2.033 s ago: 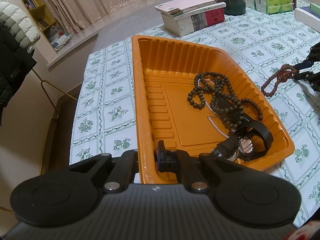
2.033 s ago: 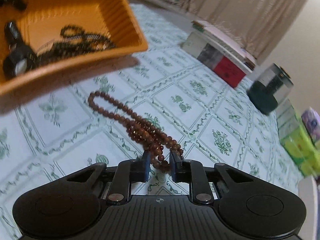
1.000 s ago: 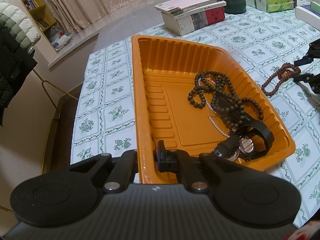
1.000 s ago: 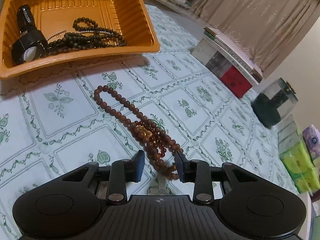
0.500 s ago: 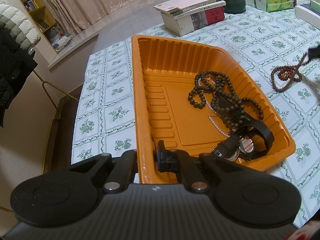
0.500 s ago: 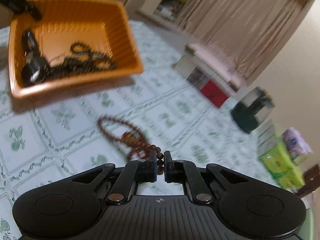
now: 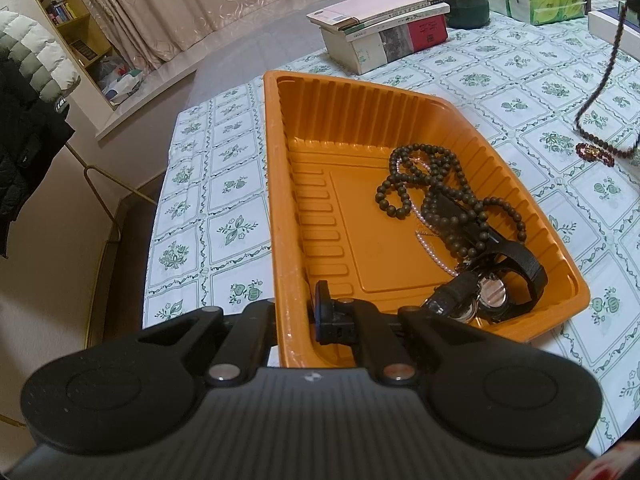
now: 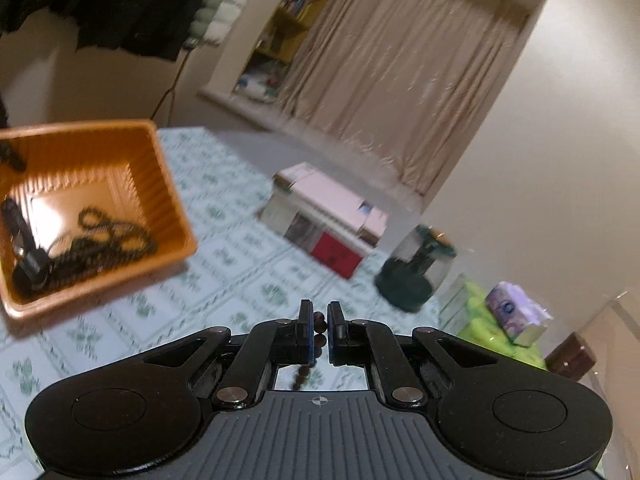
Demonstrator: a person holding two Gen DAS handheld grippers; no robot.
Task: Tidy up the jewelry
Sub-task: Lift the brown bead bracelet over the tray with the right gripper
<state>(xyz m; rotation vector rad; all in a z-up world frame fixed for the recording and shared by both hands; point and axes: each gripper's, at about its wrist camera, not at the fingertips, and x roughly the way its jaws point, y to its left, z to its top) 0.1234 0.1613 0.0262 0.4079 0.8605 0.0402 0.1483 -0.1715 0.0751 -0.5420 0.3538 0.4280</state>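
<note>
The right gripper (image 8: 319,326) is clamped on the brown bead string (image 7: 600,80), which hangs below it above the table (image 7: 520,76). The left gripper (image 7: 296,312) pinches the near wall of the tray (image 7: 280,200). Dark beads (image 7: 432,184) and a watch (image 7: 500,280) lie ahead, inside.

The orange tray (image 7: 280,208) sits on the desk near its left edge, one near corner of its rim clamped between my left fingers (image 7: 322,314). Inside, toward the tray's right wall, lies a tangle: a dark bead necklace (image 7: 428,192), a thin pearl strand (image 7: 434,252) beneath it, and a black watch (image 7: 500,284) at the near right corner. The reddish-brown bead necklace (image 7: 600,92) hangs in a long loop from my right fingers (image 8: 306,330), its lowest beads touching the desk right of the tray.
</note>
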